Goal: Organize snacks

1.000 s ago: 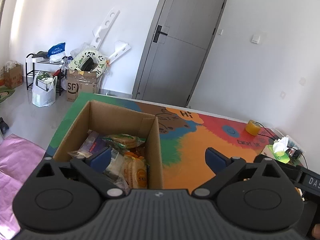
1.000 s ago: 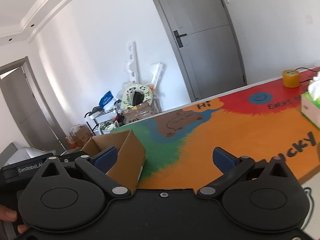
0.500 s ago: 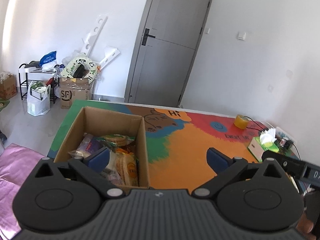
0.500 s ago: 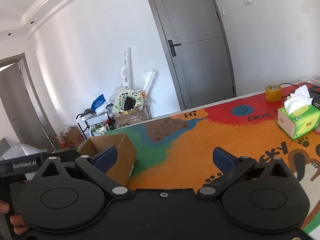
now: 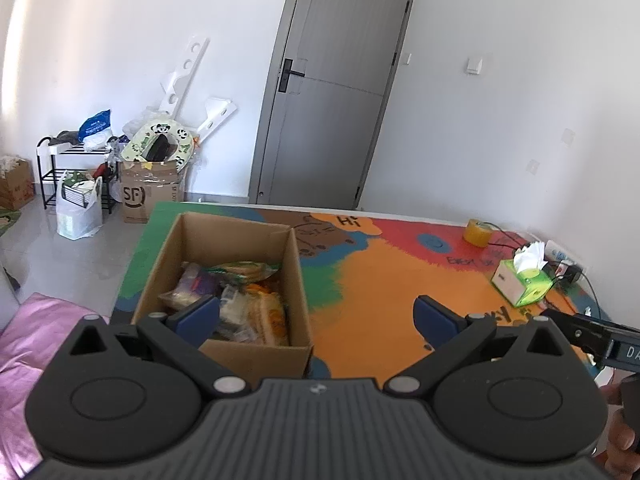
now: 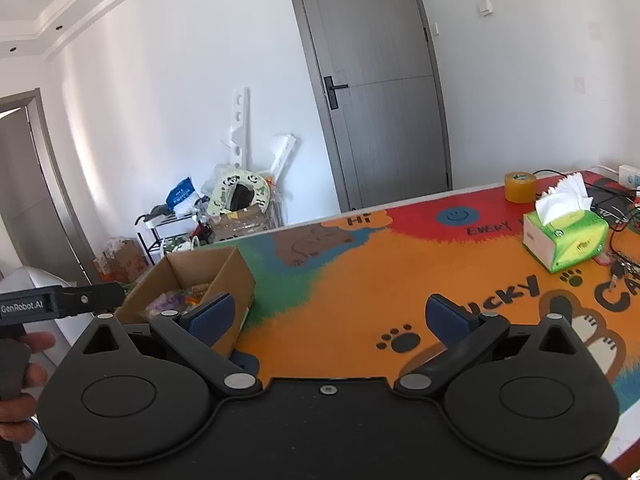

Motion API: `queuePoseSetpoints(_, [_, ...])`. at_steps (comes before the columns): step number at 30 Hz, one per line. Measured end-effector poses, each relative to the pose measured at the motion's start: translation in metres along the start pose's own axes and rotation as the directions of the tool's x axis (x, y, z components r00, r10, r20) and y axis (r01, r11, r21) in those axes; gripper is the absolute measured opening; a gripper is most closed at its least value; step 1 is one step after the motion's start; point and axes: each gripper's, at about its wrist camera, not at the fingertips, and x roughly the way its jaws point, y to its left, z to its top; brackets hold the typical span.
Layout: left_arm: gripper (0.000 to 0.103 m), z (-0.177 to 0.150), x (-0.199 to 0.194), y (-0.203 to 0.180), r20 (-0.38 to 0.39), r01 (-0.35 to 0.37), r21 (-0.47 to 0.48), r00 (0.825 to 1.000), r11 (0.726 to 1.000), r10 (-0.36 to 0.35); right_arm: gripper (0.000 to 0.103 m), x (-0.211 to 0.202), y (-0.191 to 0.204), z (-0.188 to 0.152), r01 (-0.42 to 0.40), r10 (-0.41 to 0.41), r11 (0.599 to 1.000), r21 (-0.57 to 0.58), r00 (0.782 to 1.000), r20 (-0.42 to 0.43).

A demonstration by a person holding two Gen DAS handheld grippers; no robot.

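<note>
A brown cardboard box (image 5: pixel 298 280) (image 6: pixel 236 276) stands at the left end of the colourful table mat (image 5: pixel 380 280) (image 6: pixel 360 280). Several wrapped snack packets (image 5: pixel 248 304) (image 6: pixel 176 300) lie piled inside it. My left gripper (image 5: pixel 316 316) hovers open above the near edge of the table, its left fingertip over the box's front corner, nothing held. My right gripper (image 6: pixel 328 316) is open and empty too, raised over the orange part of the mat, to the right of the box.
A green tissue box (image 5: pixel 520 286) (image 6: pixel 566 240) and a yellow tape roll (image 5: pixel 478 232) (image 6: pixel 520 186) sit at the right end with cables and keys. A grey door (image 5: pixel 332 92), a shelf and boxes (image 5: pixel 148 188) stand behind. Pink fabric (image 5: pixel 24 340) lies left.
Both grippers have pulled back and risen from the table, so the box looks smaller and more of the mat shows. Both stay open.
</note>
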Motion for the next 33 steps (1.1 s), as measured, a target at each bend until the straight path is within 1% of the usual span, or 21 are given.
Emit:
queuePoseSetpoints(5, [0.102,-0.005,-0.011,-0.001,-0.001,0.007,0.026,1.0,1.0,-0.007,0.103,-0.009,0.001,-0.007,0.014,-0.014,1.0,0.01,1.0,-0.019])
queuePoseSetpoints(10, [0.102,-0.016,-0.021,-0.004,-0.017,0.018,0.034,1.0,0.999,-0.017,0.103,-0.022,0.007,-0.019,0.006,-0.007,0.999,-0.047,1.0,-0.031])
queuePoseSetpoints(12, [0.102,-0.022,-0.025,-0.006,-0.015,0.026,0.061,1.0,0.998,-0.025,0.103,-0.025,0.007,-0.023,0.012,-0.014,0.998,-0.055,0.999,-0.044])
queuePoseSetpoints(15, [0.102,-0.026,-0.023,-0.007,-0.032,0.016,0.078,0.999,0.997,-0.014,0.103,-0.031,0.011,-0.022,0.01,-0.013,0.996,-0.089,0.999,-0.038])
queuePoseSetpoints(17, [0.102,-0.027,-0.023,-0.007,-0.037,0.013,0.084,0.999,0.996,-0.01,0.103,-0.033,0.011,-0.019,0.024,-0.027,0.997,-0.074,0.999,-0.033])
queuePoseSetpoints(19, [0.102,-0.028,-0.023,-0.008,-0.032,0.006,0.091,0.999,0.996,-0.003,0.103,-0.034,0.011,-0.018,0.008,-0.01,0.998,-0.061,0.999,-0.037])
queuePoseSetpoints(26, [0.102,-0.029,-0.026,-0.004,-0.024,-0.007,0.096,1.0,0.995,0.009,0.103,-0.032,0.017,-0.021,-0.018,0.014,0.997,-0.071,0.998,-0.055])
queuePoseSetpoints(29, [0.102,-0.032,-0.024,-0.005,-0.015,-0.045,0.116,0.999,0.992,0.047,0.103,-0.031,0.02,-0.022,-0.022,0.017,0.996,-0.085,0.998,-0.059])
queuePoseSetpoints(33, [0.102,-0.034,-0.019,-0.004,-0.029,-0.045,0.116,0.998,0.992,0.049,0.103,-0.029,0.021,-0.023,-0.016,0.01,0.996,-0.09,0.998,-0.063])
